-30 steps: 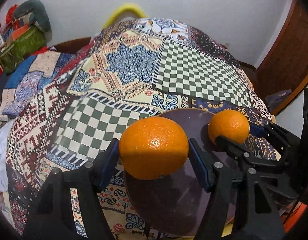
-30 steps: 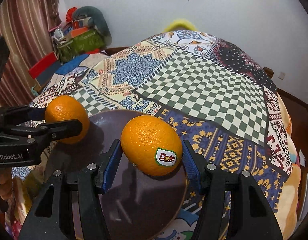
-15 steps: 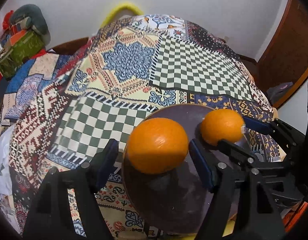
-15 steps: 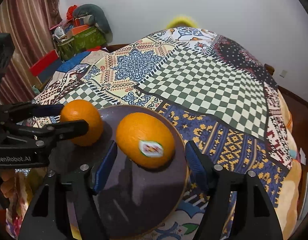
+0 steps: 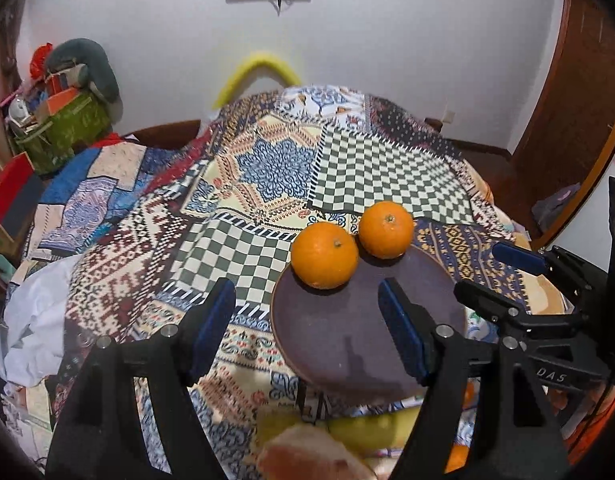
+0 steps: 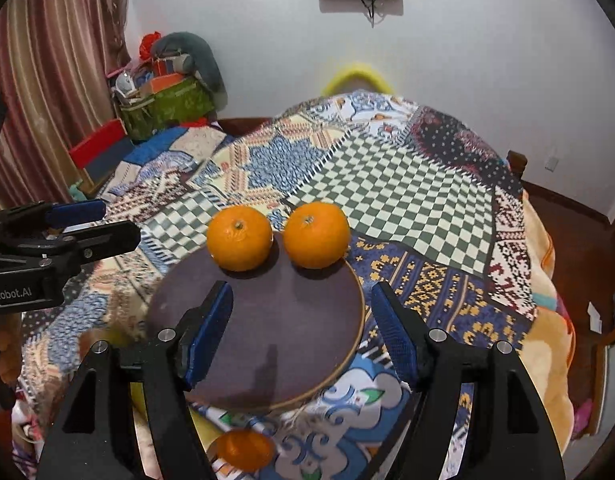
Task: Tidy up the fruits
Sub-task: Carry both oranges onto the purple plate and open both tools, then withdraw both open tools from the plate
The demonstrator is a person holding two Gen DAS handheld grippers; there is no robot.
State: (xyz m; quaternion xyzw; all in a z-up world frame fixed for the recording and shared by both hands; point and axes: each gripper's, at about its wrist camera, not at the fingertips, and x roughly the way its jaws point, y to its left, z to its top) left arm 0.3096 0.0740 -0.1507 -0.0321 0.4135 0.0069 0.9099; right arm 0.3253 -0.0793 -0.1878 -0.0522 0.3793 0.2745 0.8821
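Observation:
Two oranges sit side by side on the far part of a round dark plate on the patchwork quilt. The left orange and the right orange are almost touching, stems up. My left gripper hangs open above the plate's near left rim, nothing between its blue pads. My right gripper is open too, over the plate and short of the oranges. Each gripper shows in the other's view: the right gripper at the plate's right, the left gripper at its left.
Another orange lies on the quilt near the front edge, below the plate. Yellow fruit and a pale lumpy item lie close in front. A green box of clutter stands back left. A wooden door is on the right.
Both grippers opened and let go of their oranges onto the plate. Both then pulled back and upward, so the oranges now lie beyond the fingertips.

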